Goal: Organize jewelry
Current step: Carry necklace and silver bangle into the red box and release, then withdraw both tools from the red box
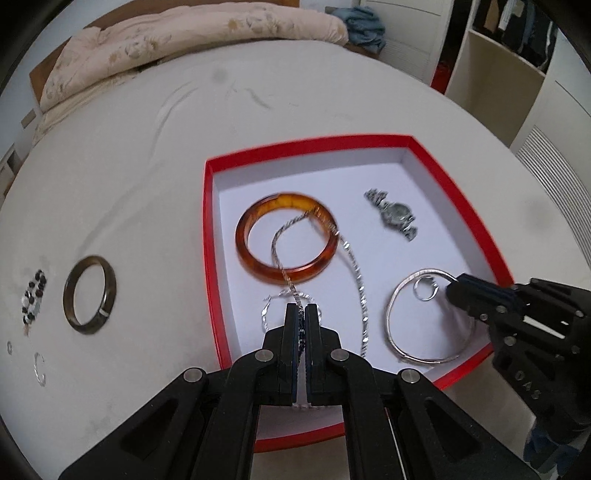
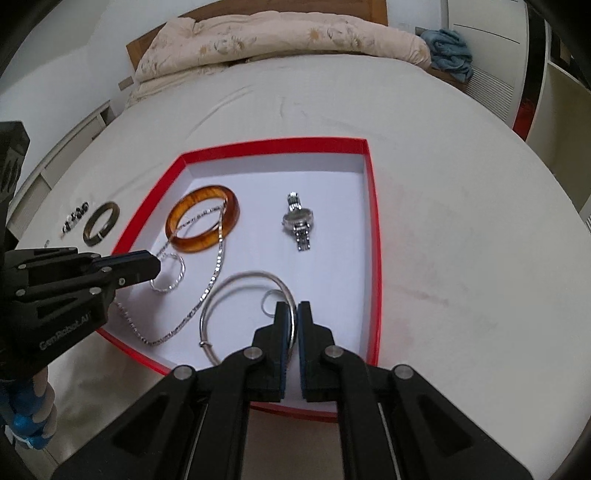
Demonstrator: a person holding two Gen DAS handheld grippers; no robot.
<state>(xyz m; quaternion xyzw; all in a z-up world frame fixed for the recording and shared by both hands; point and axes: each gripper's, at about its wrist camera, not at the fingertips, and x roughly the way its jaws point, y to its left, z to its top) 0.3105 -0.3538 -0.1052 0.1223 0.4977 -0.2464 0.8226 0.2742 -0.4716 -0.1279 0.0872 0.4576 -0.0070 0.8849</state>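
Lying in the red-rimmed tray (image 1: 208, 236) with its white floor, at the centre of both views, the jewelry is mostly gathered: an amber bangle (image 1: 286, 240) sits in the tray's upper left part, a silver chain necklace (image 1: 356, 273) drapes over the bangle's rim and trails down toward the near edge, a wristwatch (image 1: 393, 214) lies apart toward the upper right, and a thin silver bangle (image 1: 402, 291) rests in the lower right with a small silver ring (image 1: 426, 290) inside its loop. In the left wrist view the left gripper (image 1: 302, 310) fills the lower centre, its jaws nearly together and pinching the chain, which runs up from between the pads. The right gripper (image 2: 290, 310), at the lower centre of its own view, has its jaws almost closed on the wire of the silver bangle, which passes between the fingers. In the right wrist view a small twisted silver hoop (image 2: 170, 275) lies just past the left gripper's tip. Outside the tray, at the left of the left wrist view, a dark bangle (image 1: 89, 294), a beaded bracelet (image 1: 33, 297) and another small ring (image 1: 40, 369) lie on the white bed sheet (image 1: 147, 177). A pale quilt (image 1: 184, 44) is bunched along the top of the frame, with a blue cloth (image 1: 364, 27) at its right end.
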